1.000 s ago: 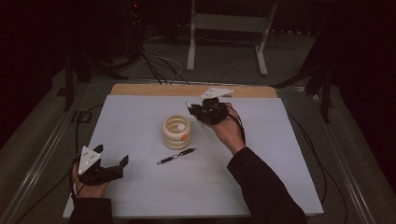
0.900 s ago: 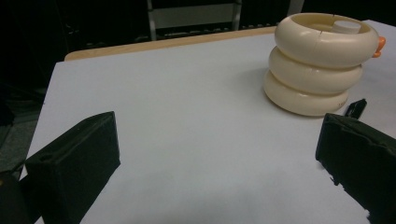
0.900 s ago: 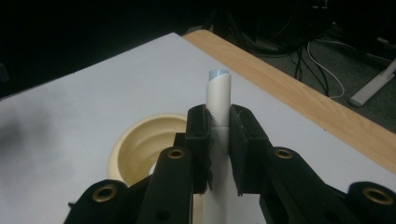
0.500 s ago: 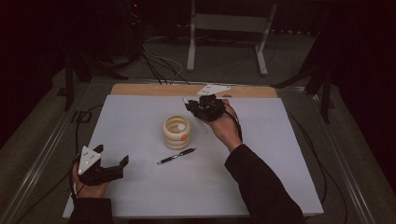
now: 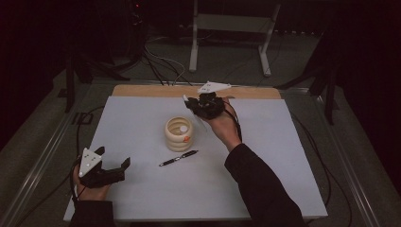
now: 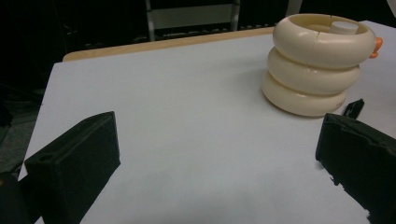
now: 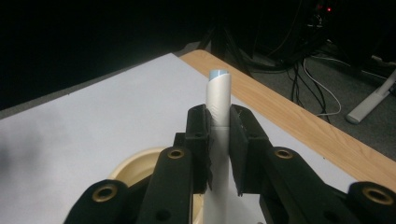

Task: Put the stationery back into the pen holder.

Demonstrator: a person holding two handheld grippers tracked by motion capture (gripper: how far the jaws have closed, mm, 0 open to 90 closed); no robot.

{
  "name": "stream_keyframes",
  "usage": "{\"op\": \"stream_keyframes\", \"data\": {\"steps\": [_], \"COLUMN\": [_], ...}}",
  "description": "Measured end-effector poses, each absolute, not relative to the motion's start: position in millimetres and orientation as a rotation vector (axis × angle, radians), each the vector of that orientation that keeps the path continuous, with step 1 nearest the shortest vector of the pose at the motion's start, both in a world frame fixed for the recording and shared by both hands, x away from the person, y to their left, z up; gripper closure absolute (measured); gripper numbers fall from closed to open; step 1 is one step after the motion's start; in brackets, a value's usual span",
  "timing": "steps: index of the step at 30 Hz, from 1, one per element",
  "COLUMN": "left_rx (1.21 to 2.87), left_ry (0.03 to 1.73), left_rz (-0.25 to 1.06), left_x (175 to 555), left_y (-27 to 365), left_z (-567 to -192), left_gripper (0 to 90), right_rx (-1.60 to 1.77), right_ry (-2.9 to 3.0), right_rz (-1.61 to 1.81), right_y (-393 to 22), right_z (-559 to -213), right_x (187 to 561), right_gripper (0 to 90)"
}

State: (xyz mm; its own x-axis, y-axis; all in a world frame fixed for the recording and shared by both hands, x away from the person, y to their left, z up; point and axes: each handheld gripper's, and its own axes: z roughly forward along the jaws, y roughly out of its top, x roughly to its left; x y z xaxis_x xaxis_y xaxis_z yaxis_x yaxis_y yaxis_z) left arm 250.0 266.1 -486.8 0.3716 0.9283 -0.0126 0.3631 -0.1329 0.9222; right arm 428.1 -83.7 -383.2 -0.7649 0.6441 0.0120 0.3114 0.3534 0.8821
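Right gripper (image 7: pixel 218 140) pinching slim white tube (image 7: pixel 218 100) above ribbed cream ring-stack holder (image 5: pixel 178 133) mid-table. Black pen (image 5: pixel 178 158) lying just beside holder. Left gripper (image 5: pixel 109 170) spread, empty, resting on matte white table (image 5: pixel 142 198) well apart.

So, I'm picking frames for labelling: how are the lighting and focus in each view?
High view: dim, dark surroundings, table evenly lit. Left gripper view: ringed holder sharp, near tongs soft. Right gripper view: white tube clear, background black.
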Motion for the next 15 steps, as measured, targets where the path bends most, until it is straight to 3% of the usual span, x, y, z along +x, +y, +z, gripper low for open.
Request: {"op": "stream_keyframes", "data": {"steps": [15], "left_rx": [1.692], "left_ry": [1.154], "left_rz": [0.752], "left_x": [249.9], "left_y": [266.0], "left_z": [-486.8], "left_gripper": [0.2], "right_rx": [0.856], "right_ry": [2.245], "right_rz": [1.427], "right_y": [-76.8], "right_z": [-379.7], "right_x": [437.2], "right_gripper": [79.3]}}
